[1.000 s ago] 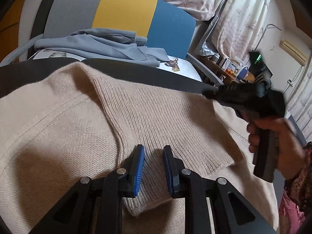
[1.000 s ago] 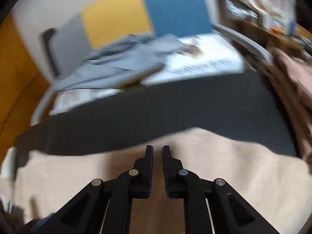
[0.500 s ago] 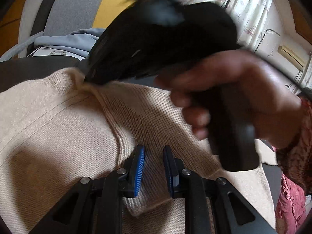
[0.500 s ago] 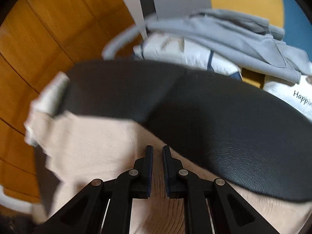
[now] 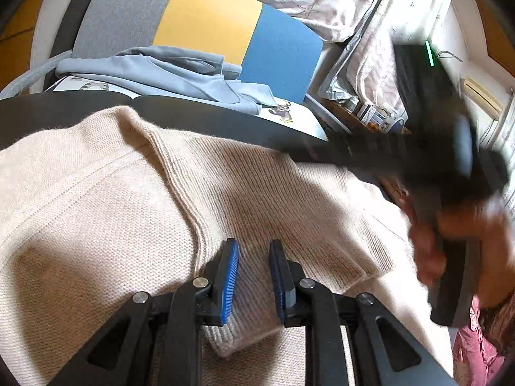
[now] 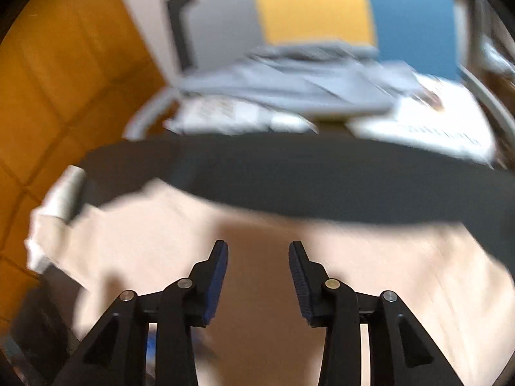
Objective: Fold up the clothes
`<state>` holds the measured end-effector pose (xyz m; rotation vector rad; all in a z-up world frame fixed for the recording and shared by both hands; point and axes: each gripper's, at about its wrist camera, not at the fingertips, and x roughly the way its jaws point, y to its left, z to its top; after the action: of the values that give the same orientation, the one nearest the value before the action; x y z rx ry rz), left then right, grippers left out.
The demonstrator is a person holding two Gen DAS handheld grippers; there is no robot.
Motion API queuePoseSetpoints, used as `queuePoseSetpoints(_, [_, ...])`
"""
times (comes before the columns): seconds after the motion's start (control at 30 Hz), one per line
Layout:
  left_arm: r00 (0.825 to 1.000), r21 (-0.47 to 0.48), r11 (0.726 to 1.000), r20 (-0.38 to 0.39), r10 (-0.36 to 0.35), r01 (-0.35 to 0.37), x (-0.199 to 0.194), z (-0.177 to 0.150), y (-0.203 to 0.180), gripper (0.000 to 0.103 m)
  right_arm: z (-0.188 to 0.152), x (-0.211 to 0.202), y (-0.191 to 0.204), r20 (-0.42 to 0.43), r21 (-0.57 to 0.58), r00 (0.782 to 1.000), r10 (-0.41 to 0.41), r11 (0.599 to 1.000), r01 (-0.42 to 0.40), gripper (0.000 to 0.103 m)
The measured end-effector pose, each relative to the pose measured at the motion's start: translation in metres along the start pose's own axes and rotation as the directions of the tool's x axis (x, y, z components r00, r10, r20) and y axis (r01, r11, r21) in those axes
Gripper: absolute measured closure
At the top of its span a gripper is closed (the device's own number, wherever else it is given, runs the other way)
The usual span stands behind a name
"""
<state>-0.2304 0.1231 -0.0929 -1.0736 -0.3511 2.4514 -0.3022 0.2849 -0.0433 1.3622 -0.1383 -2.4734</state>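
Observation:
A beige knit sweater (image 5: 106, 212) lies spread on a black padded surface (image 5: 209, 119). My left gripper (image 5: 254, 251) sits low on it with its blue pads close together. A folded ribbed edge of the sweater (image 5: 254, 305) runs between them, and they hold it. A hand carries my right gripper, which shows as a motion-blurred black shape at the right of the left wrist view. In the right wrist view, my right gripper (image 6: 257, 251) hovers over the sweater (image 6: 402, 257). Its jaws are opening, with nothing between them.
Behind the black surface (image 6: 289, 180) stands a chair with a grey, yellow and blue back (image 5: 206, 19). A pale blue garment (image 5: 161, 70) and white printed cloth lie on its seat. Orange wood panels (image 6: 48, 96) are at the left, curtains and clutter at the right.
The right gripper swept left across the left wrist view, then back to the right. Its jaws went from shut to apart. The left gripper stayed in place on the ribbed edge.

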Motion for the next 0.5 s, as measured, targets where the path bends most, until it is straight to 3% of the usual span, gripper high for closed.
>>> queuePoseSetpoints(0.07, [1.000, 0.002, 1.000, -0.001, 0.003, -0.003, 0.000, 0.000, -0.001, 0.084, -0.027, -0.009, -0.028, -0.008, 0.092, 1.000, -0.010, 0.996, 0.010, 0.063])
queuePoseSetpoints(0.17, [1.000, 0.002, 1.000, -0.003, 0.004, -0.004, 0.000, 0.001, 0.000, 0.084, -0.073, -0.057, -0.075, 0.154, 0.296, 0.980, 0.123, 0.941, -0.164, 0.057])
queuePoseSetpoints(0.2, [1.000, 0.001, 1.000, -0.004, 0.004, -0.004, 0.001, 0.002, 0.001, 0.084, -0.087, -0.071, -0.089, 0.195, 0.338, 0.974, 0.120, 0.923, -0.181, 0.046])
queuePoseSetpoints(0.27, [1.000, 0.003, 1.000, -0.004, 0.007, -0.007, 0.000, 0.001, 0.002, 0.084, -0.116, -0.101, -0.117, 0.272, 0.421, 0.957, 0.101, 0.882, -0.213, 0.041])
queuePoseSetpoints(0.4, [1.000, 0.009, 1.000, -0.005, 0.013, -0.013, -0.002, 0.003, -0.004, 0.084, -0.181, -0.166, -0.196, 0.292, 0.624, 0.949, -0.121, 0.776, -0.093, 0.041])
queuePoseSetpoints(0.5, [1.000, 0.010, 1.000, -0.005, 0.017, -0.017, 0.000, 0.005, -0.005, 0.083, -0.221, -0.216, -0.258, 0.242, 0.745, 0.907, -0.345, 0.665, 0.054, 0.041])
